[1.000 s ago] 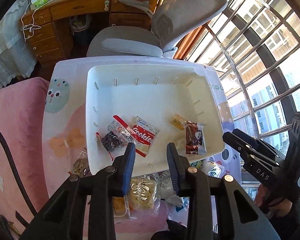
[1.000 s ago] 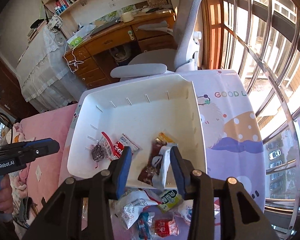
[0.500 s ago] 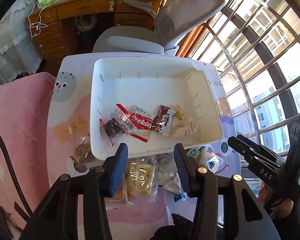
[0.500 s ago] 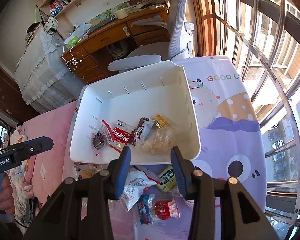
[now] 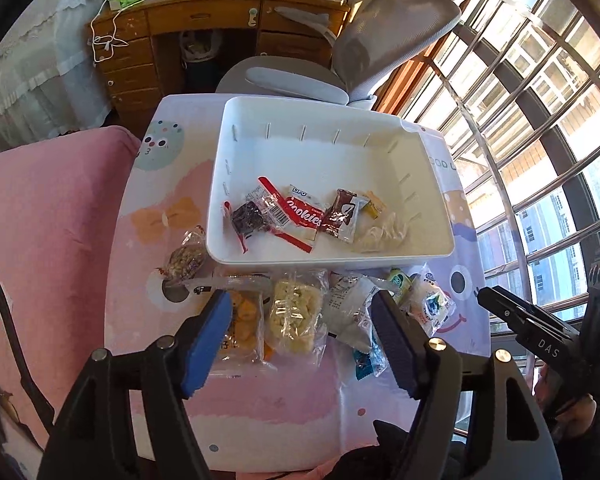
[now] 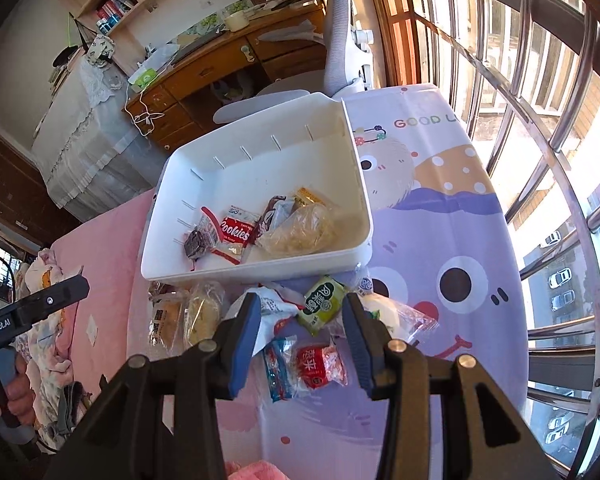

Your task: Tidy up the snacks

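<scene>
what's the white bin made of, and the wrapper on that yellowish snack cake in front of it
The white bin looks like moulded plastic, smooth and slightly glossy, with rounded corners and slotted walls. The snack cake wrapper seems thin clear plastic film: it crinkles, glints, and the cake shows through.

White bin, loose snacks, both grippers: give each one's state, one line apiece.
white bin: upright, open-topped, partly filled.
red cookies packet: lying inside the bin.
pale cracker packet: on the table, outside the bin.
left gripper: jaws opening, nothing gripped.
right gripper: open, empty, above the loose packets.
</scene>
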### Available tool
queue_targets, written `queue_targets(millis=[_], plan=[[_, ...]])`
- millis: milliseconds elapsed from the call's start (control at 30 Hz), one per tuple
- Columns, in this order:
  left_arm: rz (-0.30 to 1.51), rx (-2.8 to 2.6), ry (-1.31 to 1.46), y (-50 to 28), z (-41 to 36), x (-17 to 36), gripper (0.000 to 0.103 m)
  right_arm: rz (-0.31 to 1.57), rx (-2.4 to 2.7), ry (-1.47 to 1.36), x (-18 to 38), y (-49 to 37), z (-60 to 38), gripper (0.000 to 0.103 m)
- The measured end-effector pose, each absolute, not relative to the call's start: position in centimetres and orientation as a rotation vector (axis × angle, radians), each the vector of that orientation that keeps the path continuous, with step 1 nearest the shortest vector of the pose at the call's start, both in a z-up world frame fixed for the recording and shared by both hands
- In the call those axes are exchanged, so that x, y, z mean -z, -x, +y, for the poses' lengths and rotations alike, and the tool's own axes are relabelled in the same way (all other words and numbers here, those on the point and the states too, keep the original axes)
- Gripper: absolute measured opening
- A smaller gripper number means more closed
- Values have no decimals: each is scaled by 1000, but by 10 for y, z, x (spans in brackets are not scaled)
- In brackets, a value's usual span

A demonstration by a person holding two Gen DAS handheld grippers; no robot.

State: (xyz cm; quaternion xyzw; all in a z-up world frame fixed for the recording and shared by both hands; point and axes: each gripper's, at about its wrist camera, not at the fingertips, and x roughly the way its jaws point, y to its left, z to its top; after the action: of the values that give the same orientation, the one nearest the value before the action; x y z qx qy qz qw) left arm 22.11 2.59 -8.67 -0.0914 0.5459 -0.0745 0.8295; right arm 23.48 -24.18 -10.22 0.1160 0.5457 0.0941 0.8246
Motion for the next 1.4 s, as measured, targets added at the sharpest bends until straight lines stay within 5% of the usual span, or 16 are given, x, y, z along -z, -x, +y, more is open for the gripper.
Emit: queue_targets(millis=[700,1400], plan=[[1207,88,177,-159,48,135,83,1298,-254,-253,144,-207,-235,43],[1453,176,205,-222,84,211,83,1481,41,-594,202,-211,-239,43]])
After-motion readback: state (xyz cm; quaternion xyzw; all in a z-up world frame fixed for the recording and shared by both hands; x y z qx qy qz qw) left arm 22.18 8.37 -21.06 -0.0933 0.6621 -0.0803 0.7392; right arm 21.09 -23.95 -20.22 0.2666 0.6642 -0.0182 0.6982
